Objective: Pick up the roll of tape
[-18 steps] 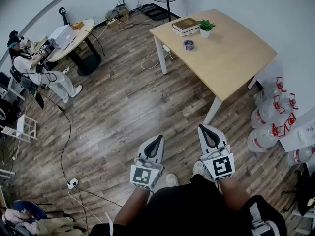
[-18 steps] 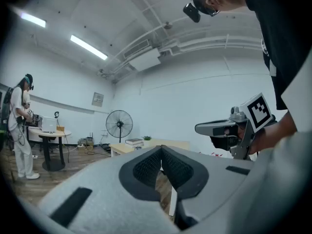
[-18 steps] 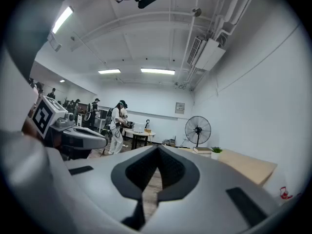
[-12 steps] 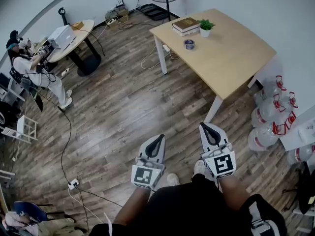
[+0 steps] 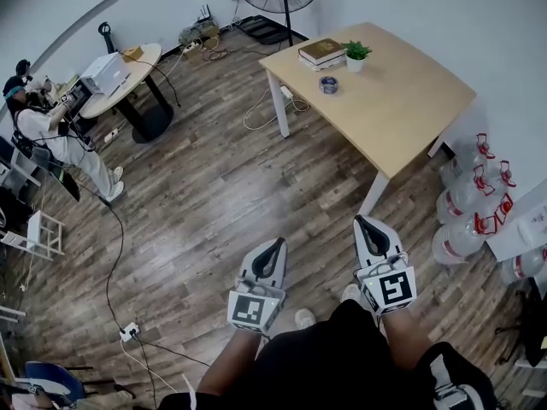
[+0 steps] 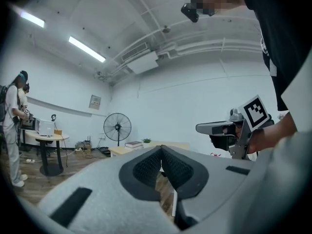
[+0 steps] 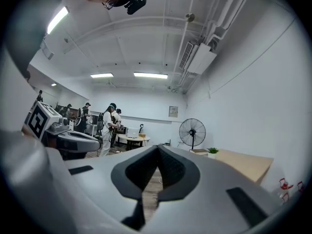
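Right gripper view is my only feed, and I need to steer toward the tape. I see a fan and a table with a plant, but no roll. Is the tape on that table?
Observer: Yes. The head view shows the roll of tape lying on the wooden table, close to the table edge on the picture's left.
Operator: What stands nearest it?
Observer: The stacked books, just beyond it. The roll does not touch them.
Operator: Is the left gripper ready?
Observer: Its own view shows the left gripper shut, with nothing between the jaws.
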The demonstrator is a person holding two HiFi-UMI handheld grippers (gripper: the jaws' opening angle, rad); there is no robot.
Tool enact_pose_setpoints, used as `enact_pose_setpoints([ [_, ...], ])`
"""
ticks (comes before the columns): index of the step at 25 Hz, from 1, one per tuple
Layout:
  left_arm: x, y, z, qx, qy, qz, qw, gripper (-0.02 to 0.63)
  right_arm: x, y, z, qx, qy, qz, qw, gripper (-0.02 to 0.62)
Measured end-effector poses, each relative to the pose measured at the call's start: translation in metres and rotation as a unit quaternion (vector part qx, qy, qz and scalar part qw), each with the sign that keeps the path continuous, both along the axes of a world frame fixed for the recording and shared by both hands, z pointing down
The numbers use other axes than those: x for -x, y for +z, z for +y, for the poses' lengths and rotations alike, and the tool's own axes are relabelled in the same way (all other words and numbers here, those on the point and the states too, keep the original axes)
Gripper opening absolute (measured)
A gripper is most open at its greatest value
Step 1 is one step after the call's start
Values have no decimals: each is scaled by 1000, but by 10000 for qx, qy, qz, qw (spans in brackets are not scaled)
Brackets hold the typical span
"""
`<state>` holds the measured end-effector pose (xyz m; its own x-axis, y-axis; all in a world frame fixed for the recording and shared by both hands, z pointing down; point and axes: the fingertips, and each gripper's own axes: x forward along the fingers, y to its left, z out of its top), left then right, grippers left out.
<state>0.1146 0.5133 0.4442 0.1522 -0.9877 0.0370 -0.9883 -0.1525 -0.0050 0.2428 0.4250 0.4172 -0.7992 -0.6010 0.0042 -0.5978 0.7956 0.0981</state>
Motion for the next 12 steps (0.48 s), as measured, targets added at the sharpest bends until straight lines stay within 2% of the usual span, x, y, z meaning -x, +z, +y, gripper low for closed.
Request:
enact_pose_setpoints([
  [6,22,0,-13,-47,133,-120,9998,5,19,9,-11,11,43,72,10000,-6],
  [12,44,-2,-48,-41,198,-205,9996,5,41,8,-43,-190,100,311,9993,-6],
])
